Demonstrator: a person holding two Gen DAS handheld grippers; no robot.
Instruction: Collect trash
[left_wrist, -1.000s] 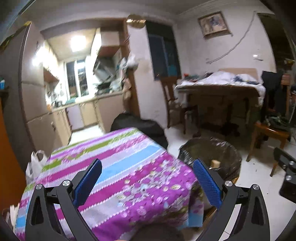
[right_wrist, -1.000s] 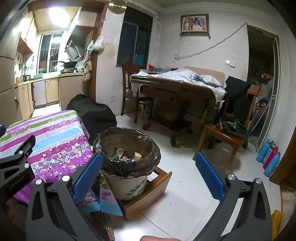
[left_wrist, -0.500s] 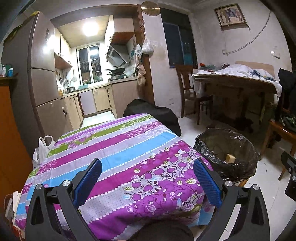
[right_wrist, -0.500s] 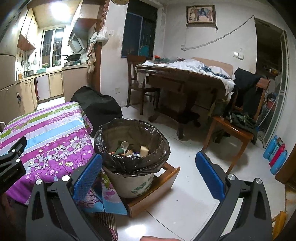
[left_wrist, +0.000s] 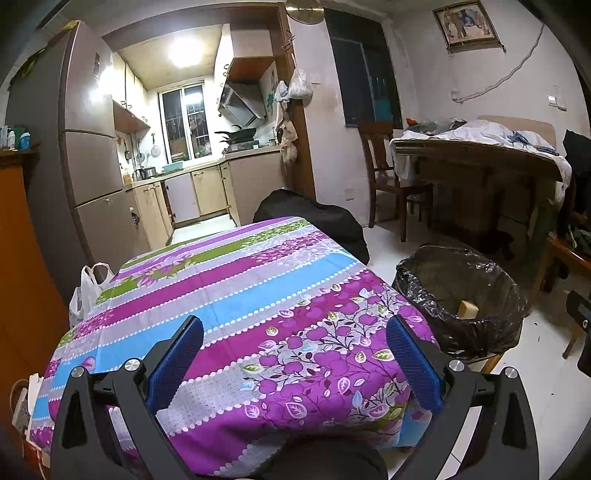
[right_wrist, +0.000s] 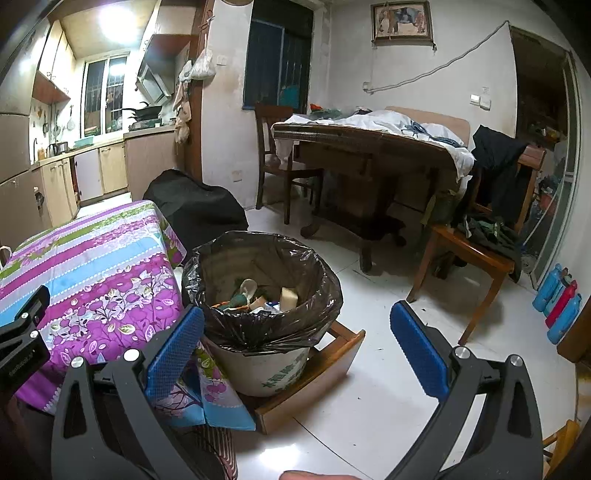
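A white bin lined with a black bag (right_wrist: 258, 325) stands on the floor beside a low table under a striped floral cloth (left_wrist: 229, 295); scraps of trash (right_wrist: 258, 295) lie inside it. The same bin (left_wrist: 458, 299) shows right of the table in the left wrist view. My left gripper (left_wrist: 293, 350) hangs open above the near end of the cloth, nothing between its blue pads. My right gripper (right_wrist: 295, 339) is open too, hovering near the bin's front rim with nothing held. The part of the cloth that shows is bare.
The bin rests in a shallow wooden tray (right_wrist: 314, 373). A dark bag (right_wrist: 195, 210) lies behind the table. A wooden dining table (right_wrist: 369, 147) with laundry and chairs (right_wrist: 472, 251) fill the right. A white plastic bag (left_wrist: 88, 284) sits left of the table. Bottles (right_wrist: 557, 302) stand far right.
The left wrist view swung left and steadied from the bin side to face down the cloth. The right gripper drew a little closer to the bin. Both stayed open.
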